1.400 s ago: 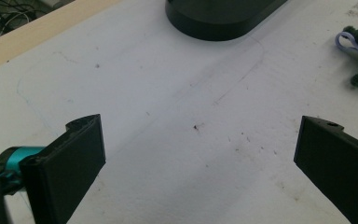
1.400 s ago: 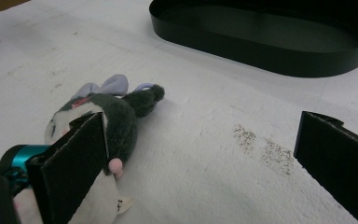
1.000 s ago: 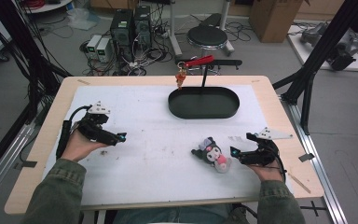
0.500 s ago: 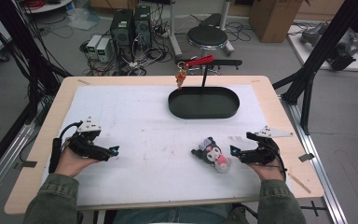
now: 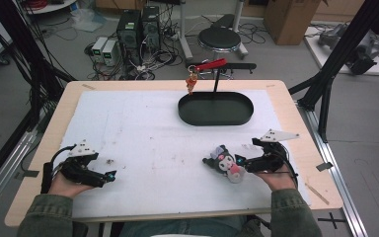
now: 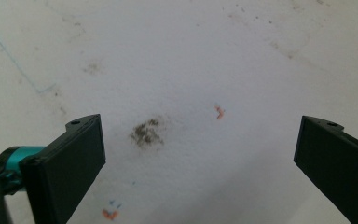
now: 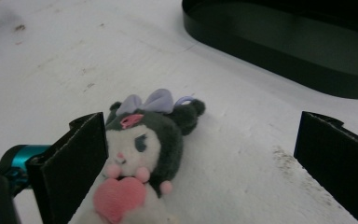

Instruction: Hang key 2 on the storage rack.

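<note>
While the left gripper (image 5: 109,176), jaws wide and empty, has drawn back to the table's (image 5: 301,123) near-left corner, the right gripper (image 7: 200,163) sits wide open around the plush toy (image 7: 142,154) near the near-right edge, so the grasp looks about to begin.

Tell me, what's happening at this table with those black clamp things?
A person sits at a table holding a two-jaw gripper in each hand. The right gripper has its jaws wide open around a small plush toy that lies on the white mat, nearest the jaw at the left of its own view; it has not closed on the toy. The left gripper is also open, over bare, stained mat. Farther back sits a black oval tray with a stand and a small charm hanging from it.
</note>
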